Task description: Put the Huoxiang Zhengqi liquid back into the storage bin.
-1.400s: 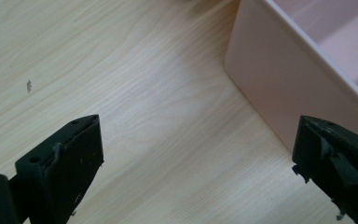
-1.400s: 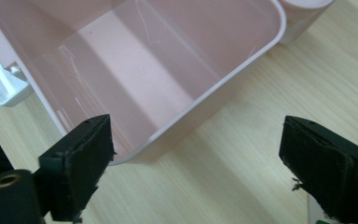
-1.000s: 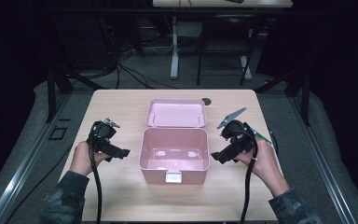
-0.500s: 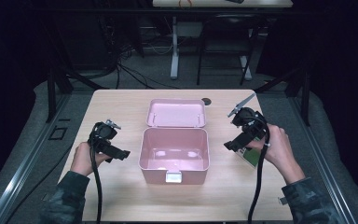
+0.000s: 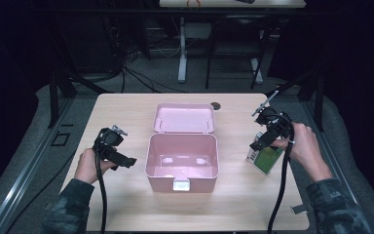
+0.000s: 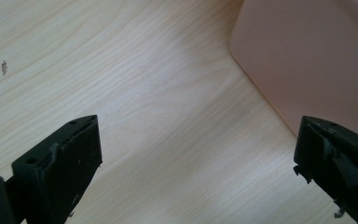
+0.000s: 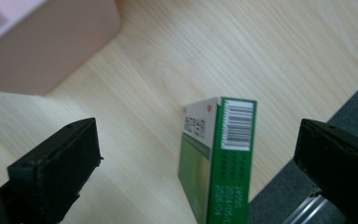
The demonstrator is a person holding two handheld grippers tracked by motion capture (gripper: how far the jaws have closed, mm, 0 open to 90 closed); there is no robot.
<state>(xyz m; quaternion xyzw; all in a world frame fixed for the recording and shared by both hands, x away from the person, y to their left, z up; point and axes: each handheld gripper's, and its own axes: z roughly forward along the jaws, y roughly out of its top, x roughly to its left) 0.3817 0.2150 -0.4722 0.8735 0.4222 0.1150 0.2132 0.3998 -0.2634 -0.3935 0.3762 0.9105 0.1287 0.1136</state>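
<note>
At the middle of the pale wood-grain table (image 5: 126, 204) I have a pink box (image 5: 181, 161) — smooth matte plastic, rounded corners, open on top, with a small light latch plate on its front wall. Its lid (image 5: 183, 118) lies flat just behind it, toward the far edge, hollow side up. A small dark round spot (image 5: 216, 105) sits near the far edge beside the lid.

My left gripper (image 6: 196, 172) hangs over the left part of the table, near the box's left wall, jaws spread wide with bare wood between them. Its own view gives me the fine streaked grain and a curved corner of the pink wall that the high view flattens out.

My right gripper (image 7: 200, 172) is near the right edge, jaws also wide apart and holding nothing. Between them stands a green-and-white carton (image 7: 216, 158), a thin cardboard packet on its narrow side — apart from both jaws. The right gripper view shows a barcode on its spine and small print I cannot read; from above the carton (image 5: 264, 159) is just a green block partly under my right hand (image 5: 304, 146).
</note>
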